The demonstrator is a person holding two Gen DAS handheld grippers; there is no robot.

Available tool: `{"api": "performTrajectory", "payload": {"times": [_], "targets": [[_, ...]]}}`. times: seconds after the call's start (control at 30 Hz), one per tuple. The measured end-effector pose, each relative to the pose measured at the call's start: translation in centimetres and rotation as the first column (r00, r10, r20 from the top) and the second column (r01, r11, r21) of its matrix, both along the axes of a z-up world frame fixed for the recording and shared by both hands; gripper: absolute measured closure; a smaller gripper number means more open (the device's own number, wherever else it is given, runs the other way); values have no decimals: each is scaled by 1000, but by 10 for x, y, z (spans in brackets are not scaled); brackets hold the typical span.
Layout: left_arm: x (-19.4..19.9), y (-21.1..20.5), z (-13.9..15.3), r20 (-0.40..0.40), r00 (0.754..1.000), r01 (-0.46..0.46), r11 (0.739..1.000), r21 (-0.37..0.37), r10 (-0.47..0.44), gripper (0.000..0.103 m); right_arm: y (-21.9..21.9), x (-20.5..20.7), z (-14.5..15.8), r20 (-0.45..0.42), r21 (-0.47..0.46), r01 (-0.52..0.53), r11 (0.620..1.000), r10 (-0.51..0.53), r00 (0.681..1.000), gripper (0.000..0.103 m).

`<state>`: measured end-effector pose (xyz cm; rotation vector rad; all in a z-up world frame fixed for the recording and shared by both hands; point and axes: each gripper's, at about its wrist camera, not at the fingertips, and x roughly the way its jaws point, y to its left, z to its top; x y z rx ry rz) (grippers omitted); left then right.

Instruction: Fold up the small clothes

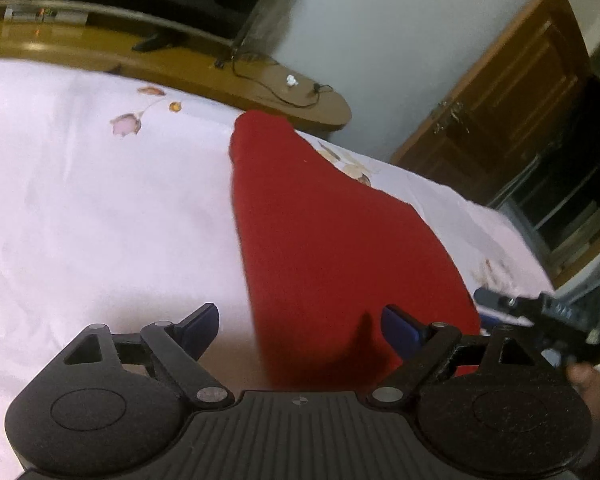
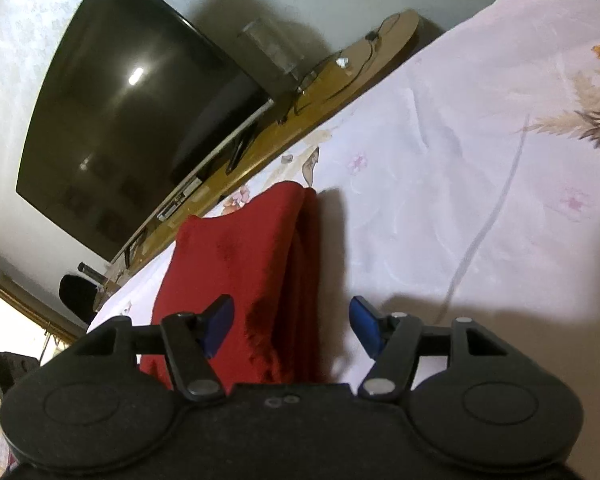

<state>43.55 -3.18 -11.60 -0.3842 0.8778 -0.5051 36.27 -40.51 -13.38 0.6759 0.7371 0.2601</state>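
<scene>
A red garment [image 1: 332,236] lies folded into a long narrow shape on the pale pink floral bedsheet [image 1: 100,200]. My left gripper [image 1: 300,326] is open and empty, hovering over the garment's near end. In the right wrist view the red garment [image 2: 252,264] shows a folded edge along its right side. My right gripper [image 2: 292,322] is open and empty, just above the garment's near end. The right gripper also shows at the right edge of the left wrist view [image 1: 548,320].
A wooden shelf [image 1: 260,88] with a black cable runs along the far edge of the bed. A large dark TV [image 2: 132,112] hangs on the wall above it. A brown wooden door [image 1: 512,92] stands at the right.
</scene>
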Motion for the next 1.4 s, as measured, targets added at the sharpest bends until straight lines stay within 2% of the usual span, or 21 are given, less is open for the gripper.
{"api": "performTrajectory", "payload": {"times": [0.1,0.2,0.5,0.57,0.63,0.83,1.03,1.13,1.4], "targets": [[9,4,-11,-45,999,7,998,-65,-10,17,1,11,-10,-28,21,-29,999,30,999,40],[16,0,-26,-90,995,24,996,-84,-31,31,6,16,-17,-48,36,-56,998,57,997,39],[30,-10,-42,-90,994,41,986,-163,-56,31,18,36,-21,-16,44,-107,993,108,994,39],[36,-12,-44,-95,994,36,982,-185,-54,31,21,41,-22,-6,40,-110,993,110,994,41],[37,-13,-45,-93,994,33,980,-196,-52,32,25,46,-22,-3,30,-118,993,118,993,47],[39,-26,-38,-64,996,54,987,-153,-64,33,27,46,-19,-8,21,-131,991,131,991,50],[37,-32,-35,-30,997,71,991,-113,-75,35,31,44,-17,0,6,-136,991,136,991,44],[34,-39,-31,4,998,71,996,-53,-70,41,36,47,-17,1,-21,-125,992,125,992,50],[33,-36,-33,13,997,72,995,-63,-71,44,38,45,-19,8,-25,-110,994,110,994,53]]}}
